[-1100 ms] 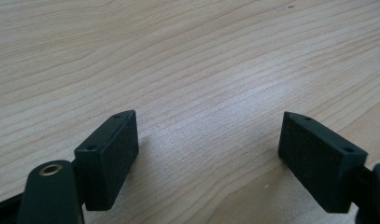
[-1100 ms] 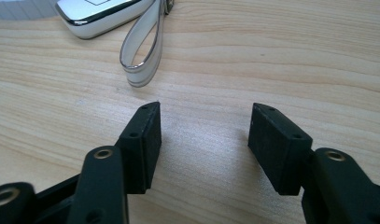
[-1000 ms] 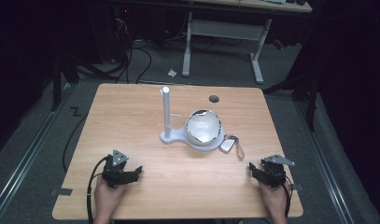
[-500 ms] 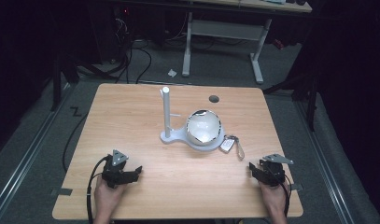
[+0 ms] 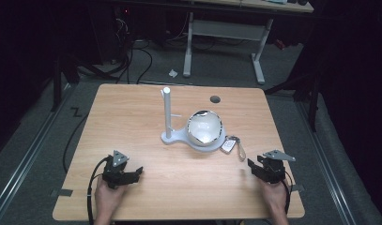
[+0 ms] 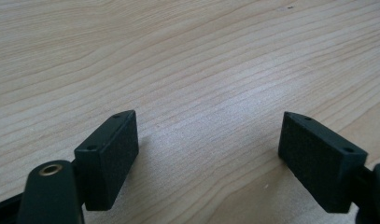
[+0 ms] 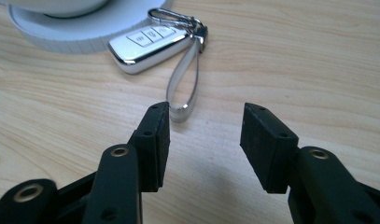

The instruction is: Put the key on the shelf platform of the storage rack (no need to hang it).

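The right gripper, jaws apart and just closing on nothing, faces the car key fob; its strap runs lengthwise toward the gripper. The fob lies beside the white stand on the table; the left gripper, wide open, rests farther off.

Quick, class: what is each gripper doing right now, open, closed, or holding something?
Left gripper: open, nothing between its fingers, bare table below.
Right gripper: open, has just been closing, holding nothing; key fob strap just ahead.
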